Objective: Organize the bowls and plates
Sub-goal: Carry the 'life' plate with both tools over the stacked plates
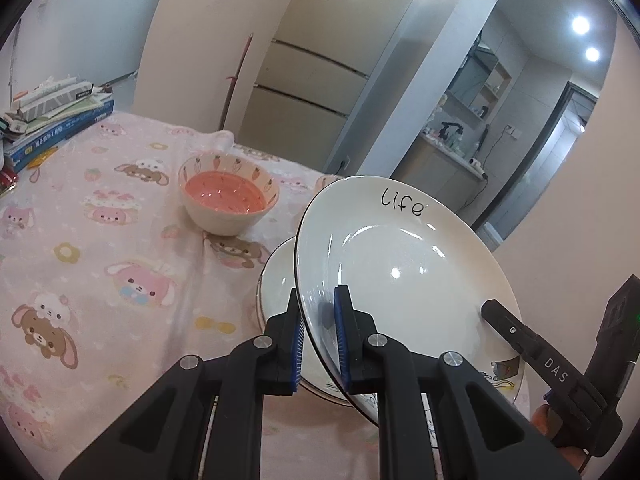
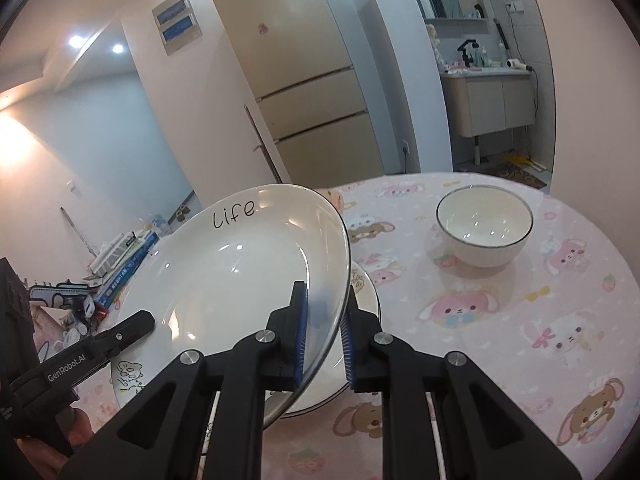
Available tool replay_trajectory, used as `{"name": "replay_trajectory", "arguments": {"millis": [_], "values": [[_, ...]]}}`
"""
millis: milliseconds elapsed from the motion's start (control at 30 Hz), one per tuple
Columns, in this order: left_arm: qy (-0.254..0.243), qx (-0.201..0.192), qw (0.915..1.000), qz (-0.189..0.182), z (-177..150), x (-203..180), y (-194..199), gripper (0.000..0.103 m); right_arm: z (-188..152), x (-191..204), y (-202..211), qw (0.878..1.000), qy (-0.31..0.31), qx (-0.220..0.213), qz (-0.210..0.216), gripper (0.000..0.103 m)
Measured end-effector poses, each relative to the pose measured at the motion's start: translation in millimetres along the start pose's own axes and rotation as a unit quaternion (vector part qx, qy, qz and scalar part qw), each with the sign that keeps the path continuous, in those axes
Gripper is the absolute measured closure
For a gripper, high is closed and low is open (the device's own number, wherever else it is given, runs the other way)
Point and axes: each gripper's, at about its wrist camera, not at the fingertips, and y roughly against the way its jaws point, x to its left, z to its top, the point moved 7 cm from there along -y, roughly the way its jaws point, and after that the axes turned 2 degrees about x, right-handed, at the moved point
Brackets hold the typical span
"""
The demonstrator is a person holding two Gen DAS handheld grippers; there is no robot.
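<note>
Open tablecloth (image 1: 100, 240) lies toward nine o'clock. A pink bowl (image 1: 228, 196) blocks eleven; a lower plate (image 1: 280, 276), probably lying flat, sits beneath.

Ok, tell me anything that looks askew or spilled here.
Nothing spilled. The "life" plate is tilted, held at opposite rims by the left gripper and right gripper above another plate.

Soft indoor light, sharp focus. Ceiling spotlights (image 1: 581, 25) glare at upper right, glinting off the plate (image 1: 404, 264). Fisheye bends walls; corners go black.
</note>
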Motion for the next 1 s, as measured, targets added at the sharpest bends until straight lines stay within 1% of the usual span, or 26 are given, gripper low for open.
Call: {"name": "replay_trajectory", "arguments": {"millis": [167,367,567,733,900,1000], "values": [[0.007,0.018,0.9997,0.015,-5,17,-20,0.088,-9,0,-24,1.0,-0.004,0.023,0.001,0.088],[0.017,0.034,0.999,0.022,-10,30,-36,0.088,-18,1,-44,0.999,-0.008,0.043,-0.001,0.088],[0.018,0.05,0.9982,0.026,-15,35,-51,0.088,-24,-2,-54,0.998,-0.005,0.054,-0.012,0.088],[0.02,0.056,0.9978,0.029,-18,38,-57,0.087,-27,-3,-58,0.998,0.006,0.057,-0.023,0.088],[0.003,0.058,0.9973,0.046,-21,36,-61,0.086,-29,0,-60,0.997,0.03,0.055,-0.042,0.087],[-0.004,0.058,0.997,0.052,-22,35,-61,0.086,-30,0,-62,0.997,0.035,0.058,-0.047,0.087]]}}
